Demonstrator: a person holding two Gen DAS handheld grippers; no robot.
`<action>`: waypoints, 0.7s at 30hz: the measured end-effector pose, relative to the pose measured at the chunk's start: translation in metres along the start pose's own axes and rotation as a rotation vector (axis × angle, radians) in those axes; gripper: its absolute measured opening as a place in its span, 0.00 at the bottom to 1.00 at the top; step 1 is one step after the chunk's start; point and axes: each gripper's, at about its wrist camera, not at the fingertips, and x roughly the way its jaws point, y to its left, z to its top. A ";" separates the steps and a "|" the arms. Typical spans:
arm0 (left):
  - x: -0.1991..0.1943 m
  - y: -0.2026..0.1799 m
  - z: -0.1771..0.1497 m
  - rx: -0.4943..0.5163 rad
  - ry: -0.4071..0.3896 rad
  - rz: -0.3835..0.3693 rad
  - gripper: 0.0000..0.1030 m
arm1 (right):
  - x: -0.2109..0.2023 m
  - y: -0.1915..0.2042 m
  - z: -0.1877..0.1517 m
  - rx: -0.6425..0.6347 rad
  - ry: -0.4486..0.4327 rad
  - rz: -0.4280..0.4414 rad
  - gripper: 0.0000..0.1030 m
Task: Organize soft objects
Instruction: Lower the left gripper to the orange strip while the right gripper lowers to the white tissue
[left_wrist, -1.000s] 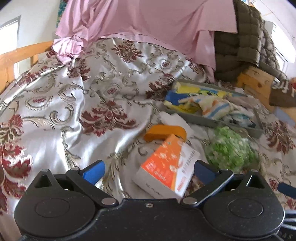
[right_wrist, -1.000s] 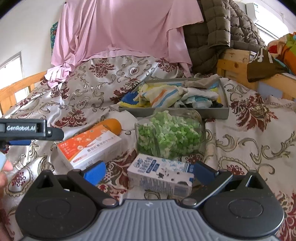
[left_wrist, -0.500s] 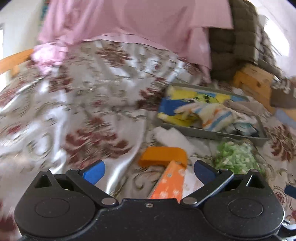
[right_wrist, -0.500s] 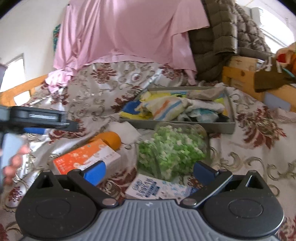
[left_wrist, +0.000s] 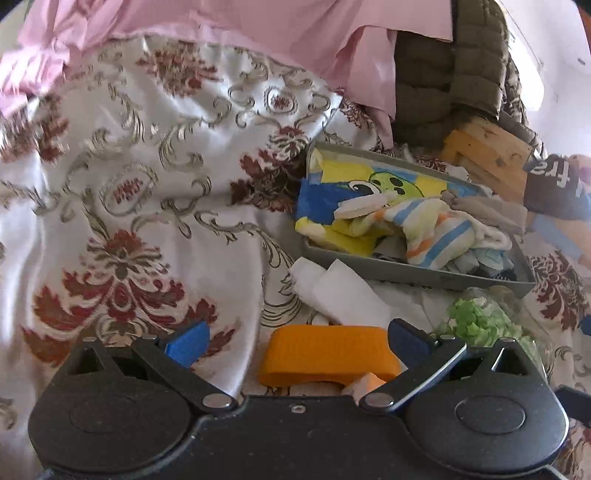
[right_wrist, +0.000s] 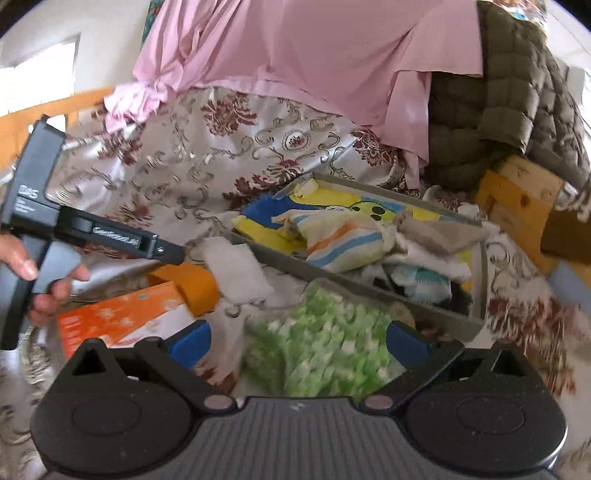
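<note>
Cloths (left_wrist: 424, 225) fill grey tray (left_wrist: 406, 271) on bedspread (left_wrist: 147, 184).

A bedroom: floral bedspread (left_wrist: 155, 192), quilted jacket (right_wrist: 498, 110).

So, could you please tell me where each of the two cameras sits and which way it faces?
Left wrist: on the left gripper, facing along the bed at the flat orange block and grey tray of folded cloths; only its open blue fingers show.
Right wrist: on the right gripper, over the clear bag of green pieces; a hand holds the left gripper.
Shared: tray, block, bag.
</note>
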 end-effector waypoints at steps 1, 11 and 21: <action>0.004 0.005 0.000 -0.016 0.006 -0.016 0.99 | 0.009 0.001 0.005 -0.007 0.019 -0.001 1.00; 0.026 0.029 0.006 -0.086 0.071 -0.170 0.99 | 0.073 -0.005 0.056 -0.051 0.070 0.056 1.00; 0.037 0.038 0.010 -0.047 0.120 -0.270 0.99 | 0.129 -0.009 0.108 0.060 0.242 0.319 1.00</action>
